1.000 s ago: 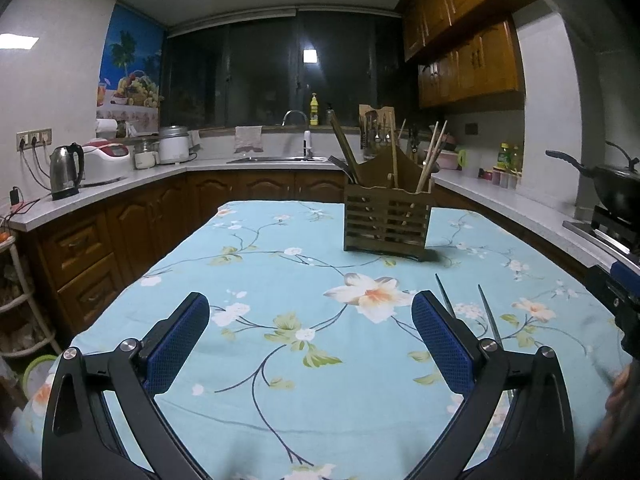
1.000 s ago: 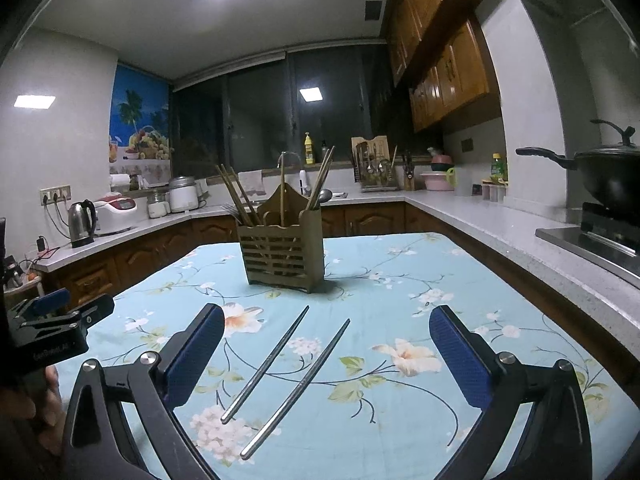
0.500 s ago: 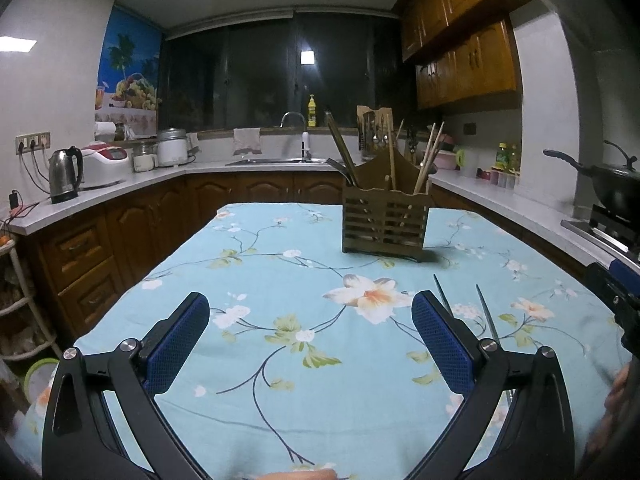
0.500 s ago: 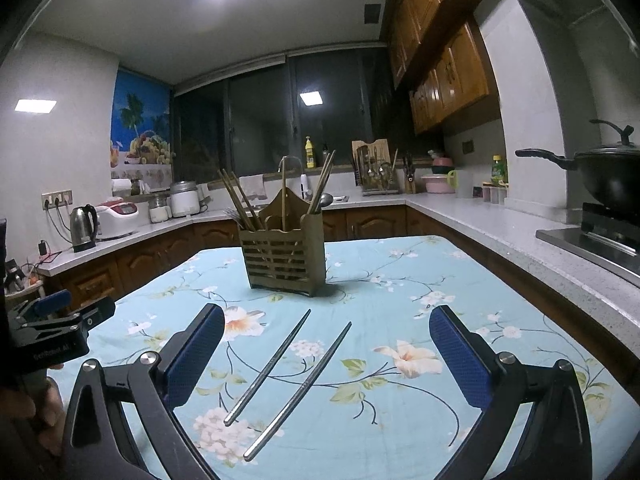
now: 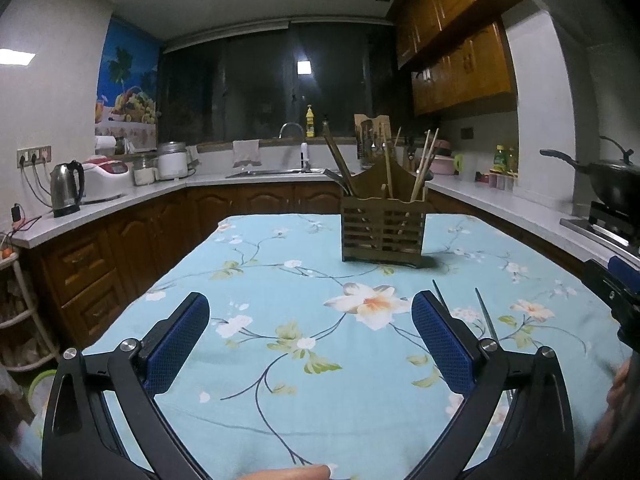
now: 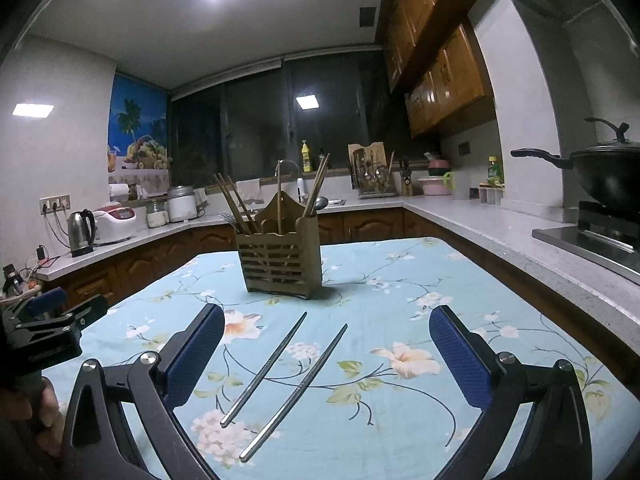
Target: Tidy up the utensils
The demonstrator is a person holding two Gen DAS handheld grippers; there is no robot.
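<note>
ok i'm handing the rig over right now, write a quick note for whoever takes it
Left hand-held gripper: open, empty, above the tablecloth.
Right hand-held gripper: open, empty, aimed over the two metal chopsticks.
Chopsticks lie side by side on the cloth, in front of the wooden utensil holder, which already holds wooden chopsticks and other utensils.
Left to do: pick up both metal chopsticks and stand them in the holder.

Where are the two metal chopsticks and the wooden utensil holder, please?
left metal chopstick [image 6: 266, 366], right wrist view, middle of its shaft.
right metal chopstick [image 6: 298, 386], right wrist view, middle of its shaft.
wooden utensil holder [image 6: 278, 258], right wrist view, its slatted front wall.
</note>
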